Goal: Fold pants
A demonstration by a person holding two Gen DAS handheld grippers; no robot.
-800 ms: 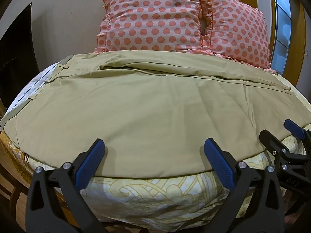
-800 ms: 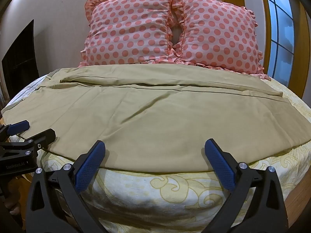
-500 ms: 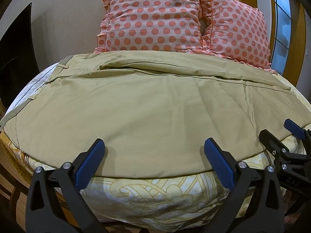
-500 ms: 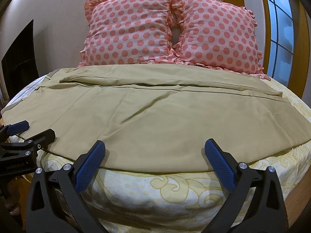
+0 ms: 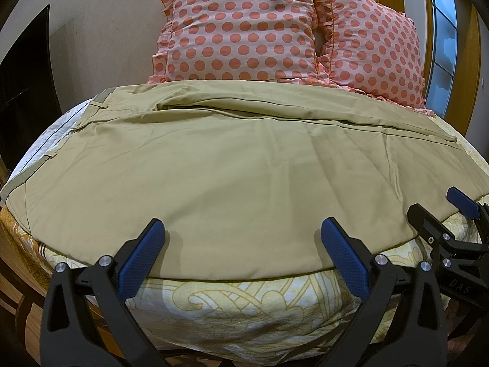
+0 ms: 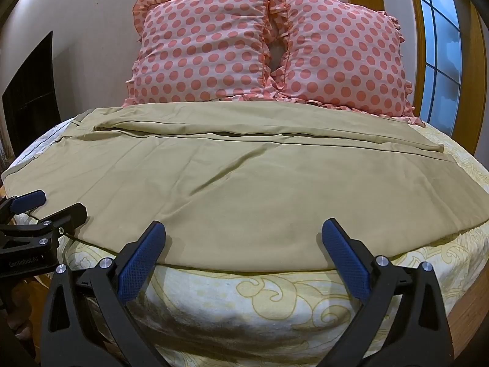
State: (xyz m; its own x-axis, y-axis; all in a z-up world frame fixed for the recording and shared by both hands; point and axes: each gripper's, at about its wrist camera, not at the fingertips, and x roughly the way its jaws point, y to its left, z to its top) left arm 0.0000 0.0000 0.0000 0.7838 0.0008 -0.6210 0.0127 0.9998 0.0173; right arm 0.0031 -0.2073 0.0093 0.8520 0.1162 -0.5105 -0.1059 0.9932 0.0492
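Both grippers gape wide, holding nothing: left gripper [image 5: 241, 244] and right gripper [image 6: 243, 244] face the khaki pants [image 5: 229, 177] spread toward 12 o'clock.

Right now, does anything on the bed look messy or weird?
Nothing is spilled or broken. The pants lie spread sideways across the bed, with a few slanting wrinkles near the middle and a rumpled ridge along the far leg by the pillows. Both tongs are open and empty.

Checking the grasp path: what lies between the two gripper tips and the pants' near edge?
Nothing: in both wrist views the left hand-held gripper and right hand-held gripper already overlap the pants.
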